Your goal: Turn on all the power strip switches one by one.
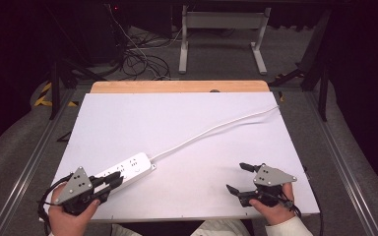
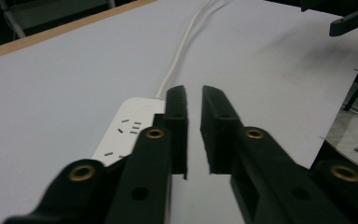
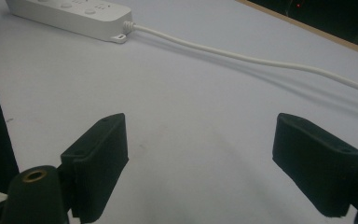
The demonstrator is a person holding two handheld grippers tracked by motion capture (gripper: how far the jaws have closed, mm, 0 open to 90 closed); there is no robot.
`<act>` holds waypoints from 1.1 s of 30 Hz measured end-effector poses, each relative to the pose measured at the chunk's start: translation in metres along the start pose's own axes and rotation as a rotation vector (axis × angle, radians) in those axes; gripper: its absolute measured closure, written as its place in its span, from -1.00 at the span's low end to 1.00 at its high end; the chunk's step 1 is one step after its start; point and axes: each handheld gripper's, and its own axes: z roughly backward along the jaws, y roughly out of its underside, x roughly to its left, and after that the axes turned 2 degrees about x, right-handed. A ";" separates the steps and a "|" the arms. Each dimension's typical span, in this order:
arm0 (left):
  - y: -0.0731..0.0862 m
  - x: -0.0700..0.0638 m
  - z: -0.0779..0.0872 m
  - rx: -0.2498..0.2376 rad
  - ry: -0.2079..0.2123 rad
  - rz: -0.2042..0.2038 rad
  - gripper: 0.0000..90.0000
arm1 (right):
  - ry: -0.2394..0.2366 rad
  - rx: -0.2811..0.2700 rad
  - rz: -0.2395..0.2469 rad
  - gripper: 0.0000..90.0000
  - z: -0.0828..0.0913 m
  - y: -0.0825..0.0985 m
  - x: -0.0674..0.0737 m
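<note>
A white power strip [image 1: 128, 167] lies at the near left of the white table top [image 1: 187, 113], its white cable [image 1: 211, 129] running off to the far right edge. My left gripper [image 1: 117, 180] hovers over the strip's near end, jaws nearly together with nothing between them. In the left gripper view the gripper [image 2: 193, 93] points past the strip [image 2: 126, 128], which lies to the left of the jaws, with the cable [image 2: 182, 46] beyond. My right gripper [image 1: 238, 177] rests open at the near right, empty. In the right gripper view the gripper [image 3: 200, 135] faces bare table, with the strip [image 3: 70, 11] and cable [image 3: 242, 58] farther off.
A wooden strip [image 1: 177, 87] borders the table's far edge. Beyond it stand a white frame [image 1: 221, 29] and loose cables [image 1: 138, 59] on the floor. Metal rails [image 1: 39, 142] run along both sides of the table. The right gripper's jaw [image 2: 349, 23] shows at the left gripper view's top right.
</note>
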 end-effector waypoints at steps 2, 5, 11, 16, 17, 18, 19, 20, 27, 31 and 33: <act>-0.001 0.003 0.004 0.001 0.004 0.005 0.99 | -0.001 0.001 0.002 -0.59 0.000 0.000 0.000; -0.002 0.005 0.009 0.009 -0.003 0.016 1.00 | -0.006 0.003 -0.001 -0.58 -0.001 0.000 0.000; -0.003 0.007 0.012 0.015 -0.008 0.011 1.00 | -0.008 0.004 0.004 -0.57 -0.001 0.000 0.000; -0.005 0.010 0.016 0.070 -0.018 0.006 1.00 | -0.012 0.004 0.003 -0.57 -0.001 0.000 0.001; -0.005 0.010 0.016 0.070 -0.018 0.006 1.00 | -0.012 0.005 0.003 -0.57 0.000 0.000 0.001; -0.006 0.012 0.018 0.092 -0.025 -0.004 1.00 | -0.012 0.005 0.004 -0.57 0.000 0.000 0.001; -0.007 0.013 0.019 0.108 -0.033 -0.008 1.00 | -0.013 0.005 0.004 -0.57 0.000 0.000 0.001; -0.007 0.014 0.020 0.127 -0.036 -0.015 1.00 | -0.013 0.005 0.005 -0.57 0.000 0.000 0.001; -0.003 0.027 0.020 0.270 -0.044 0.042 1.00 | -0.019 0.010 0.005 -0.57 -0.001 0.000 0.001; 0.002 0.033 0.020 0.314 -0.048 0.066 1.00 | -0.021 0.012 0.005 -0.57 -0.001 0.000 0.001; 0.003 0.034 0.020 0.328 -0.052 0.083 1.00 | -0.021 0.012 0.006 -0.57 -0.001 0.000 0.001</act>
